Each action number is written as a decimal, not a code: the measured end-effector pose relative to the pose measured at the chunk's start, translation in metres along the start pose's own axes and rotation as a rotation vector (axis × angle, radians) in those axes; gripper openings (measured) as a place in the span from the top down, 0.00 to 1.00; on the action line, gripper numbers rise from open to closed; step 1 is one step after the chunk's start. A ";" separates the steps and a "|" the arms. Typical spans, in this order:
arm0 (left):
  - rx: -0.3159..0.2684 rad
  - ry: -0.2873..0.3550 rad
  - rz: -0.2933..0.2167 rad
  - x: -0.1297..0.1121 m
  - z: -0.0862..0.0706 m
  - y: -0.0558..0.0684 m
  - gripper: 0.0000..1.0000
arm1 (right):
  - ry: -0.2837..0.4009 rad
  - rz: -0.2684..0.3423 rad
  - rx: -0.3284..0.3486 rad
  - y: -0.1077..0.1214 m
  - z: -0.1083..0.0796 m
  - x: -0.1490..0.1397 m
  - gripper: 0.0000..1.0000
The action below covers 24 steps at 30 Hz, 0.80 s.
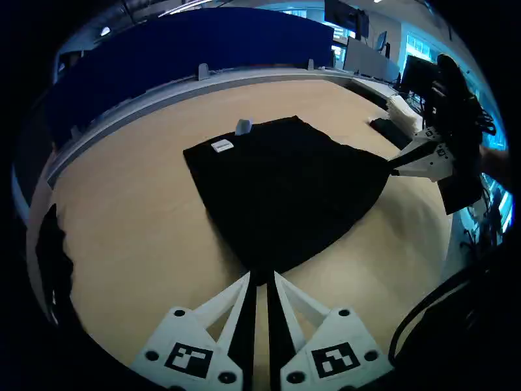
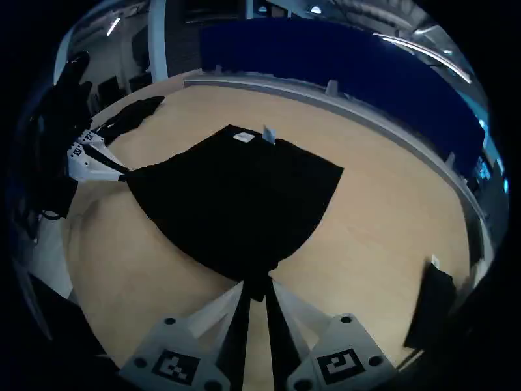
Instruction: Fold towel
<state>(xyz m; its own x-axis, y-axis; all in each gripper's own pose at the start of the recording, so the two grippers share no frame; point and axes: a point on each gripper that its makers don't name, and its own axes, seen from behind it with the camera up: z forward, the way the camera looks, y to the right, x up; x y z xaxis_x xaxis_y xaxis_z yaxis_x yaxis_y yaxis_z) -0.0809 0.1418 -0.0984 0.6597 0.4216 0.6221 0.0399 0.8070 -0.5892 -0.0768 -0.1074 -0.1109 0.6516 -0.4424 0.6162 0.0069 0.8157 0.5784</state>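
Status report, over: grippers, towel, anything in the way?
Left gripper, right gripper: jaws shut on corners of black cloth towel. Spread unfolded on light wooden table. Small pale object at far edge.

Left tool [image 1: 260,277], right tool [image 2: 258,283]: both closed.

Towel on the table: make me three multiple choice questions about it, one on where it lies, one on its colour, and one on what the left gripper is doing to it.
1. Where does the towel lie?
A) draped over a chair
B) on the wooden table
C) on the floor

2. What colour is the towel?
A) white
B) red
C) black

3. How does the left gripper stand?
A) shut on a towel corner
B) wide open above the towel
C) holding a cup

Answers:
1 B, the cloth lies on the light wood top.
2 C, it is black apart from a small white label.
3 A, both fingers meet on the near corner.
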 end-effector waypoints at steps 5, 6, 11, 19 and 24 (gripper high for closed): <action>0.011 0.023 -0.018 0.012 -0.017 0.000 0.90 | 0.010 -0.002 0.004 -0.002 -0.015 0.009 0.84; 0.013 0.027 -0.023 0.014 -0.020 0.001 0.90 | 0.010 -0.003 0.005 -0.002 -0.018 0.010 0.84; 0.021 0.044 -0.046 0.023 -0.037 0.004 0.90 | 0.015 -0.012 0.008 -0.005 -0.034 0.020 0.84; 0.028 0.064 -0.066 0.036 -0.061 0.012 0.90 | 0.020 -0.022 0.012 -0.006 -0.056 0.032 0.84; 0.032 0.066 -0.068 0.041 -0.073 0.017 0.90 | 0.016 -0.030 0.020 -0.007 -0.067 0.034 0.84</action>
<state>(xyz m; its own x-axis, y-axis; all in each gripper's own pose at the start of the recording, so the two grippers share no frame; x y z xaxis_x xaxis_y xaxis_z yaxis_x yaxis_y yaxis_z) 0.0012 0.1423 -0.1206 0.7046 0.3381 0.6239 0.0631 0.8459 -0.5296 -0.0036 -0.1034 -0.1295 0.6631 -0.4603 0.5903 0.0117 0.7949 0.6067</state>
